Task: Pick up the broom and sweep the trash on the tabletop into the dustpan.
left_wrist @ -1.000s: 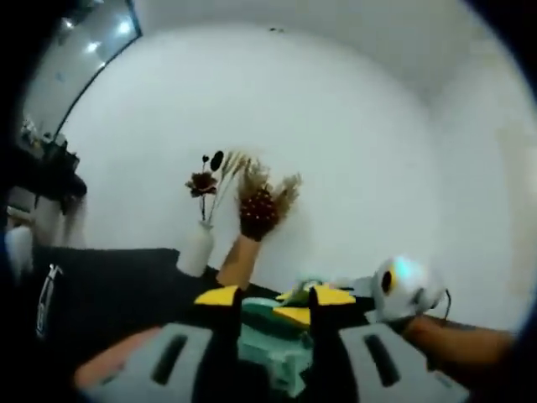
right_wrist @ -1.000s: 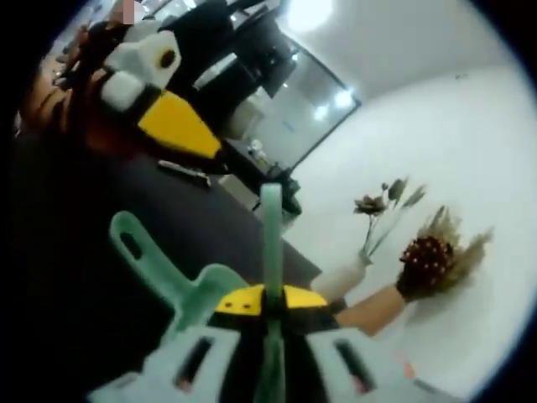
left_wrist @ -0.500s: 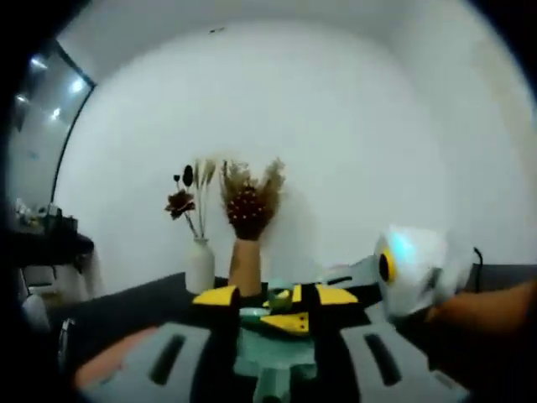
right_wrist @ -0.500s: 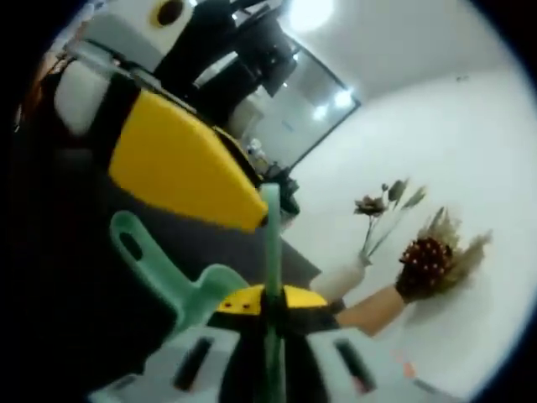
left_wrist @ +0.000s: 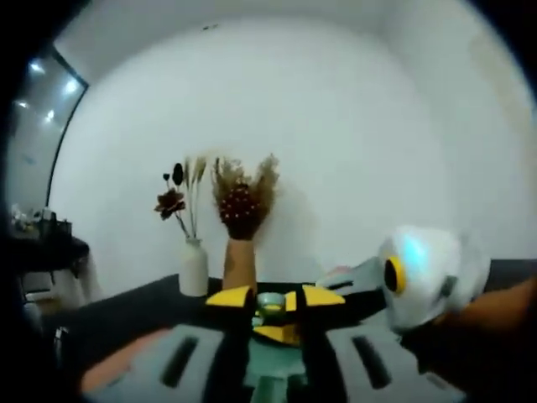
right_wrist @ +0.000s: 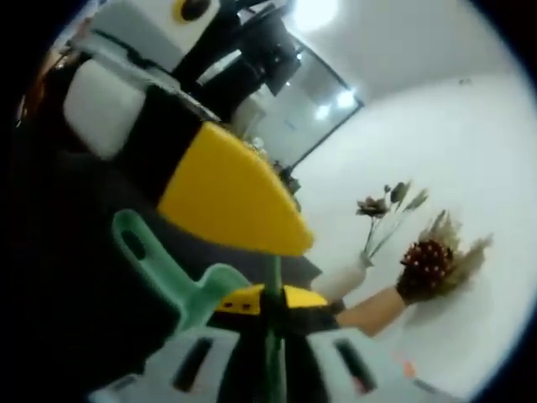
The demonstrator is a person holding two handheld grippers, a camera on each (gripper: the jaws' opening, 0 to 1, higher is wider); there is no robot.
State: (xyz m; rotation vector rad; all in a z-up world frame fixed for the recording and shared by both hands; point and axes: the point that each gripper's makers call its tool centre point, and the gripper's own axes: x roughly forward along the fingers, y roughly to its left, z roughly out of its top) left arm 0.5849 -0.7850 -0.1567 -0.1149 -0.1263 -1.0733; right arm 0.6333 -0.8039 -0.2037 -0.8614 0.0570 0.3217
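Two green plastic tools carry this task, and both sit close in front of the cameras. In the right gripper view the broom shows as a thin green rod running straight up between the yellow tips of the right hand-held gripper, whose jaws stand pinched in on it with no gap to either side. Just beside it to the left lies the dustpan, its long handle with a hanging slot pointing up and away.

By the look of them, both are light, stiff, moulded pieces with a smooth, somewhat slippery surface. The rod is narrow, so a hold low on it, close to the head, would likely steady the sweep best and stop it twisting between the pads. The dustpan handle looks the sensible place to take that tool, since the pan's thin lip would flex.

In the left gripper view the left hand-held gripper has its yellow tips a little apart around a small green part at the centre; whether it grips that part I cannot tell. The right hand-held gripper comes into this view from the right as a white body.

Beyond, on the dark table, stand a white vase and a brown vase of dried flowers against a white wall.
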